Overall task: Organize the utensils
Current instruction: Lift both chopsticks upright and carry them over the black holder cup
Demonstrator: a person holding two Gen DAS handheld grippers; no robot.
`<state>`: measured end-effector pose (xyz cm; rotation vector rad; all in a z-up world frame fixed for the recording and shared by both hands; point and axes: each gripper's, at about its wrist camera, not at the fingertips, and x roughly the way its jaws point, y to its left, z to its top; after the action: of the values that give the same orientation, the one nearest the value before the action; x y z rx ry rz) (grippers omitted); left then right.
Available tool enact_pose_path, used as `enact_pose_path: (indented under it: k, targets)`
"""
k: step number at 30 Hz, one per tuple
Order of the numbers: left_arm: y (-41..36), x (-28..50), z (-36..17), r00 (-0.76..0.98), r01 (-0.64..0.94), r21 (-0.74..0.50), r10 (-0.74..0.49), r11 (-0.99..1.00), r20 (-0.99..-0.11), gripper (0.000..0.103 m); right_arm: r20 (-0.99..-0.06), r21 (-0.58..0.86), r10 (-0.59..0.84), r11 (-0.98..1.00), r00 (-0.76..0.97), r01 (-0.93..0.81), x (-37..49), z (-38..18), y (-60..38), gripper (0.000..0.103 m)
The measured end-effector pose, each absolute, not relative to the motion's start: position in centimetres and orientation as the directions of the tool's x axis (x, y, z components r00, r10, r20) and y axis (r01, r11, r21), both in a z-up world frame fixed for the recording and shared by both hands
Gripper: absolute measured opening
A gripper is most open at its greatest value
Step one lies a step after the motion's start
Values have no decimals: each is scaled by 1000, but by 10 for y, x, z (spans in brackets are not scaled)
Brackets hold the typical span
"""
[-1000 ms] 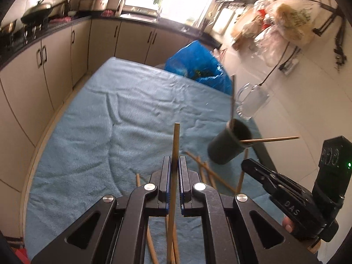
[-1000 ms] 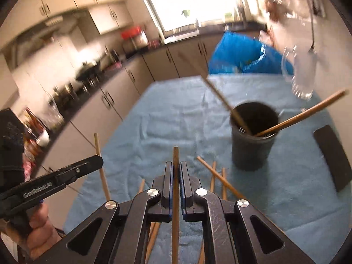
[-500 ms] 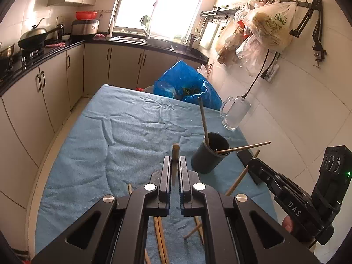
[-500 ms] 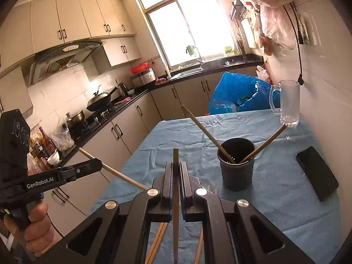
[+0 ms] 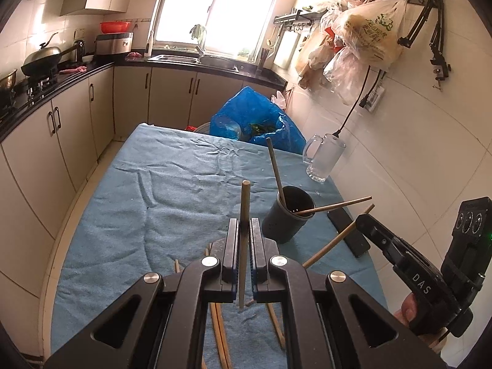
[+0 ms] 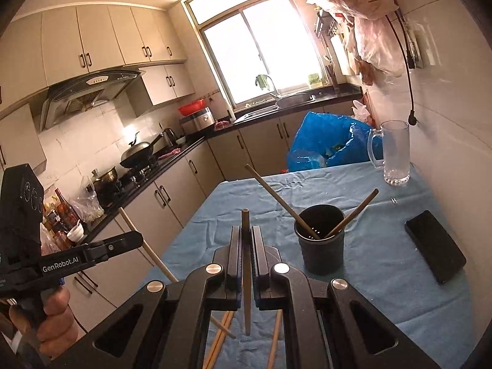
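Left hand-held gripper (image 5: 244,264) clenched on one chopstick (image 5: 245,215), held upright above the desk (image 5: 123,215). Right hand-held gripper (image 6: 245,269) likewise grips its own chopstick (image 6: 246,246).

Step, as judged: carrying both to the black cup (image 6: 319,246), which holds two already. Next: tip each over the rim, release. More chopsticks lie loose below.

Readable: "GenRobot.AI", "DAS".

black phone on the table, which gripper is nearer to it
Right. The right gripper, holding a chopstick, is left of the black phone; the left gripper is farther left, beyond the dark cup.
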<state>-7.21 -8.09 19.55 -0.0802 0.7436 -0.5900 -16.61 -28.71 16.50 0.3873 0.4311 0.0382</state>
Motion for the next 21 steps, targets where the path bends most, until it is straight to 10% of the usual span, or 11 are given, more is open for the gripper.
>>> enact_pose_path:
  k: [21]
  targets:
    - [-92,-73,201,572,498,-261,-539,827,-618,5,-357,384,79,921,931,69,-185,182,-304,5]
